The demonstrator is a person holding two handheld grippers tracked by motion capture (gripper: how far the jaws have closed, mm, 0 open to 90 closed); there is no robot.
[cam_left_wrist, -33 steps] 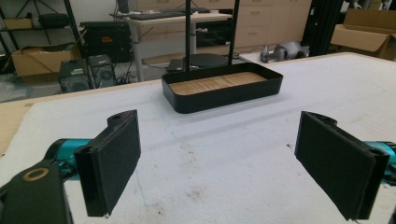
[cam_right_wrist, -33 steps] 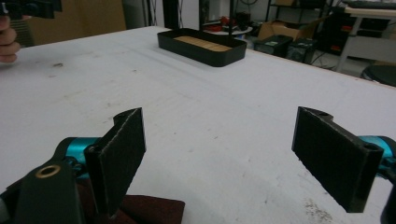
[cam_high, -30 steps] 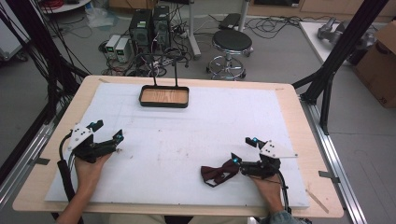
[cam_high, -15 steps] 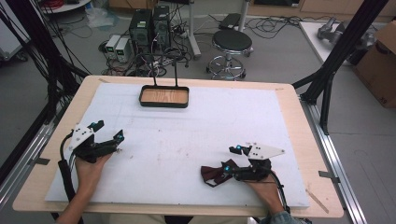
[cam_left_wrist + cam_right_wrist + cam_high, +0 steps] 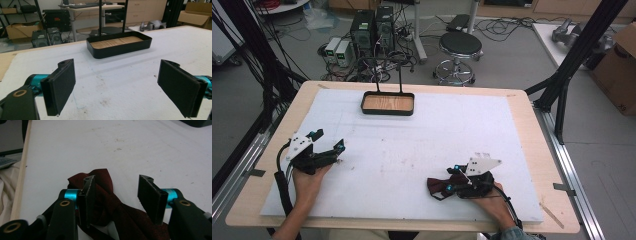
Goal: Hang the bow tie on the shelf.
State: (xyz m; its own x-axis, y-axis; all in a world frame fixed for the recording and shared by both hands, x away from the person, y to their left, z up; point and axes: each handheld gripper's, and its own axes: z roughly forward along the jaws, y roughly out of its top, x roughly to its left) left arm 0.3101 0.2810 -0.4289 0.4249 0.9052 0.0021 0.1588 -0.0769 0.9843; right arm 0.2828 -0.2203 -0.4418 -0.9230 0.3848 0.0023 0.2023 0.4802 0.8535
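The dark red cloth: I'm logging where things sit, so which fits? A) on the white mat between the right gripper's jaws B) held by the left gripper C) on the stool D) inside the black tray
A: the dark red cloth lies on the white mat between the right gripper's jaws.

The light is even and soft and comes from above, so the white table cover [image 5: 412, 150] looks bright in the high view and the shadows under the hands are small and weak. In the left gripper view the black pads [image 5: 60, 85] close to the camera are a little soft, the tray [image 5: 117, 46] behind them is sharp, and the straight table edge bends slightly near the border of the picture. The right gripper view is dimmer at the bottom, where the dark red cloth [image 5: 117, 210] loses detail in shadow, and there is no strong glare on the white surface.
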